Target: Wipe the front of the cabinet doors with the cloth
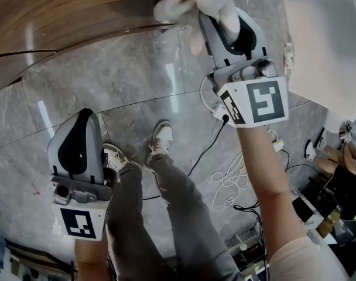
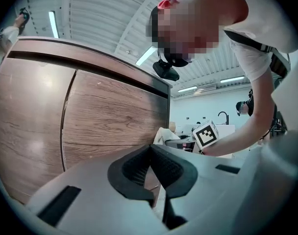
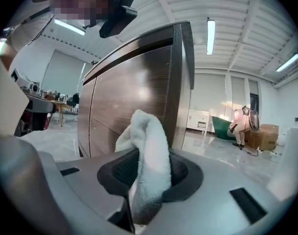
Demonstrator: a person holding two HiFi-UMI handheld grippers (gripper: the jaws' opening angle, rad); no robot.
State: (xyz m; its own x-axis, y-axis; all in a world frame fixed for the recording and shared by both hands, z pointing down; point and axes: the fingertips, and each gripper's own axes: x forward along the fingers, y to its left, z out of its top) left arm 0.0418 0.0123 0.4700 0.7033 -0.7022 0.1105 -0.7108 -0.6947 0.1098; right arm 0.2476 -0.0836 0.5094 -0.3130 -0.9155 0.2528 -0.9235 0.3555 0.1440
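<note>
Grey marble floor (image 1: 137,75): cabinet (image 1: 61,16) stands on it, loose white and black cables (image 1: 228,183) beside my shoes (image 1: 160,136).

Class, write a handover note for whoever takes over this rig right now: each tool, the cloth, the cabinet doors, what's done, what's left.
Left tool: shut, empty, held back over the floor.
Right tool: shut on the white cloth, raised near the cabinet doors.
Doors: closed. It is unclear whether the cloth touches them.
Done: cloth gripped. No wiped area can be seen.
Left: wipe the door fronts.
</note>
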